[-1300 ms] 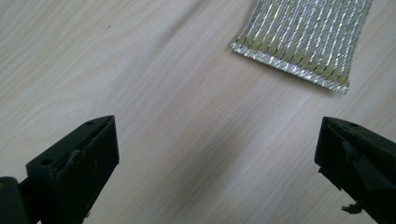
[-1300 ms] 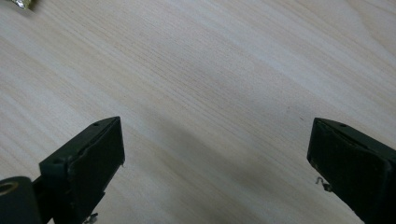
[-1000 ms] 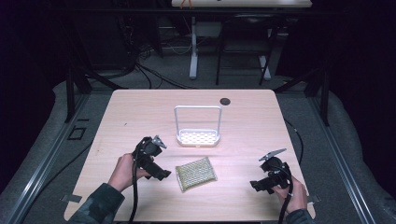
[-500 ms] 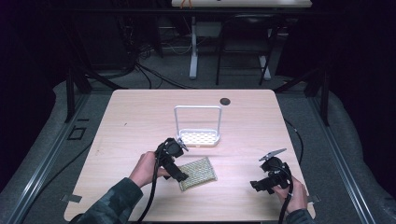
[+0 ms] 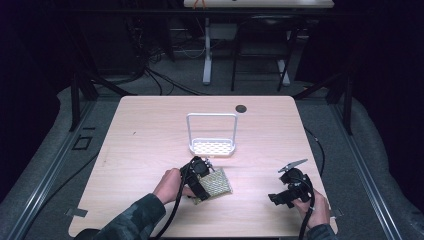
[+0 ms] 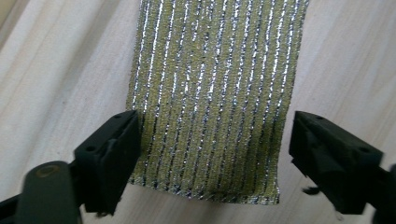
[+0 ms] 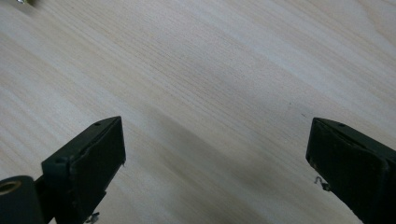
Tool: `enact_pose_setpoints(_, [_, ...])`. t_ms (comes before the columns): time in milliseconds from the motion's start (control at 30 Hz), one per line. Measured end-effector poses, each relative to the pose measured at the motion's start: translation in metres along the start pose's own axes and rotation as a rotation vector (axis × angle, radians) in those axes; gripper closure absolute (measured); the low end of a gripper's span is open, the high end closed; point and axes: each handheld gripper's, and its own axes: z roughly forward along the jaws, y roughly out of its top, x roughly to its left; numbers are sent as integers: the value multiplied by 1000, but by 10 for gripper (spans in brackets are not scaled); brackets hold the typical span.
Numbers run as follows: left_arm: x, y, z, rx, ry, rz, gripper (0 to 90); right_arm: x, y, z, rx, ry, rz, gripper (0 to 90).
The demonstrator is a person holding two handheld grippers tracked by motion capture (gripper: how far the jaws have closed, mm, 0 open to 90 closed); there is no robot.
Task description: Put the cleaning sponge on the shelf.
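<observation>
The left gripper has slid over to the green scrubbing pad; its fingers are spread around it, ready to pinch. The right gripper waits, fingers spread.

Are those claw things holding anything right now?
No. The left gripper straddles the sponge's near end, fingers open; the right gripper is open over bare table.
</observation>
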Motion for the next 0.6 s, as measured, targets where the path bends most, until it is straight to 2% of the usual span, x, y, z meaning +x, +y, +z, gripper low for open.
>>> enact_pose_setpoints(33, [0, 0, 0, 0, 0, 0, 218, 0, 0, 0, 0, 0, 0, 41])
enact_pose_setpoints(67, [-1, -1, -1, -11, 14, -2, 218, 0, 0, 0, 1, -2, -2, 41])
enact_pose_setpoints(100, [-1, -2, -1, -15, 21, -6, 315, 0, 0, 0, 2, 1, -1, 41])
enact_pose_setpoints(233, [-2, -5, -1, -25, 36, -8, 382, 0, 0, 0, 0, -1, -1, 41])
enact_pose_setpoints(400, [-11, -8, 1, -46, 80, 2, 489, 2, 0, 0, -6, 2, 3, 41])
enact_pose_setpoints(467, [-13, -7, 2, -36, 90, 6, 513, 2, 1, 0, -5, 0, 0, 41])
enact_pose_setpoints(600, [-11, -4, 3, -14, 67, 3, 569, 2, 1, 0, -6, 0, 1, 42])
